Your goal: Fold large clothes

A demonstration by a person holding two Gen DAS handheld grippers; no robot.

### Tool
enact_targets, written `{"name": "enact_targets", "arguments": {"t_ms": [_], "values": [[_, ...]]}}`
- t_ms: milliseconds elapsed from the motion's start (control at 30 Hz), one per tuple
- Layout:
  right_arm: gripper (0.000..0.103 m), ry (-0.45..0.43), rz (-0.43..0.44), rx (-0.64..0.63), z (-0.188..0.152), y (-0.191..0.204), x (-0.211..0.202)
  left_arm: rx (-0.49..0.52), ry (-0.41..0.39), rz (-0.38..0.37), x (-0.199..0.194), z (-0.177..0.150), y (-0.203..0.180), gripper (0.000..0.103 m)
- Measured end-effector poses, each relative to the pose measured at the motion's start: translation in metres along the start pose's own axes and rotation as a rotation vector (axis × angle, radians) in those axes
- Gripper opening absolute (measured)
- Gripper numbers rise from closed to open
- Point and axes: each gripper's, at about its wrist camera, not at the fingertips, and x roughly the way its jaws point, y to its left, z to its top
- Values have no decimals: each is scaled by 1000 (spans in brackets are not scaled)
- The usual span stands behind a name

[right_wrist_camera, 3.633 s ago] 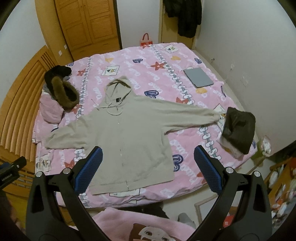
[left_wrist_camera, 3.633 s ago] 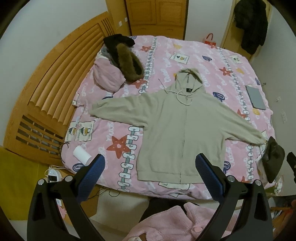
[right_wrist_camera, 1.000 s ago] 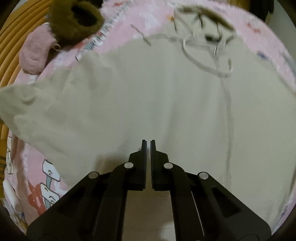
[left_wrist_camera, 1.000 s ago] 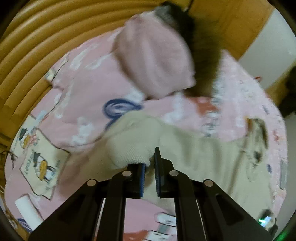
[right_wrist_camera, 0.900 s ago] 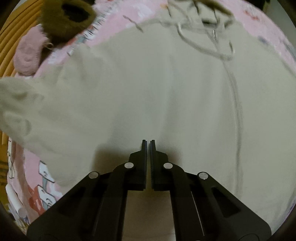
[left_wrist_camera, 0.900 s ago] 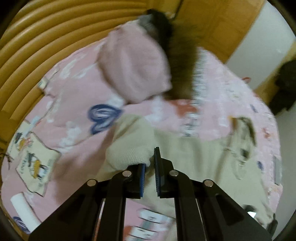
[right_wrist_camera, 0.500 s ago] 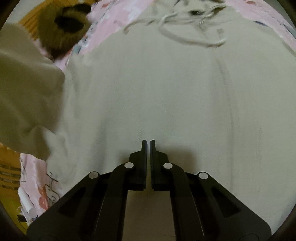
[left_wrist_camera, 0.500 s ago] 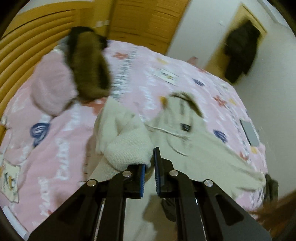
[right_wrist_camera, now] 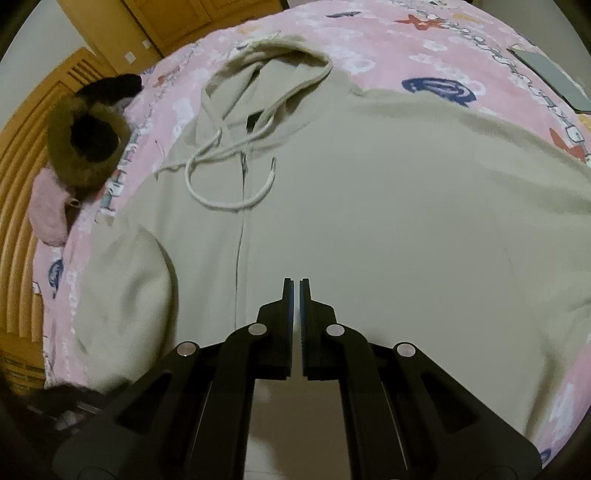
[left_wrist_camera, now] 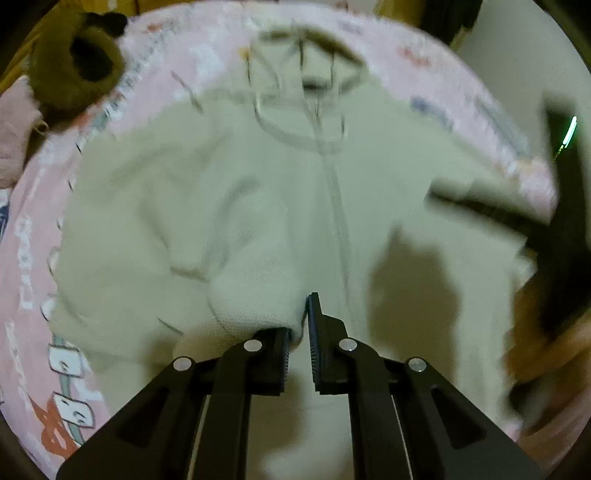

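Sleeve cuff [left_wrist_camera: 255,299] now carried over hoodie [right_wrist_camera: 369,221] chest, clamped in left tongs [left_wrist_camera: 300,325], right tongs [right_wrist_camera: 295,291] together, empty.

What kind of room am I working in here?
Most likely a bedroom. The hoodie lies on a bed with a pink cartoon-print cover, a slatted wooden headboard runs along one side, and wooden wardrobe doors stand behind.

No lettering on the bedsheet [right_wrist_camera: 424,33] can be read.
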Motion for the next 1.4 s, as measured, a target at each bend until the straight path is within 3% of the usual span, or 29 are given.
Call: {"name": "enact_targets", "arguments": {"t_ms": [100,233,367,600,633,667,700,733,767,967,1167,1233,1333,1400], "values": [[2,15,43,-43,8,7,-3,67,34,2,9,-21,-16,10],[4,46,125,-114,13,34,-8,84,38,-46,-13,-47,-23,39],[4,37,163,-202,4,73,-16,7,49,-72,-50,-74,-6,47],[5,69,207,-412,-45,149,-2,-209,86,6,-94,-112,74,59],[8,77,208,-435,-51,156,0,-243,89,17,-98,-117,87,59],[22,94,200,-466,-62,165,6,-271,90,31,-102,-122,98,59],[51,100,195,-480,-69,169,10,-295,91,39,-103,-124,107,59],[64,93,185,-488,-76,172,13,-327,92,43,-104,-128,118,59],[67,71,177,-491,-81,173,12,-350,94,47,-103,-127,126,59],[72,57,140,-515,-102,182,30,-447,110,32,-96,-137,155,59],[82,11,51,-581,-118,184,45,-429,129,28,-89,-144,151,62],[83,39,-7,-602,-122,181,58,-428,138,21,-88,-146,150,62],[86,78,-7,-596,-125,172,67,-424,145,26,-86,-147,150,63],[88,47,-17,-600,-127,172,63,-432,149,21,-85,-148,151,64]]}}
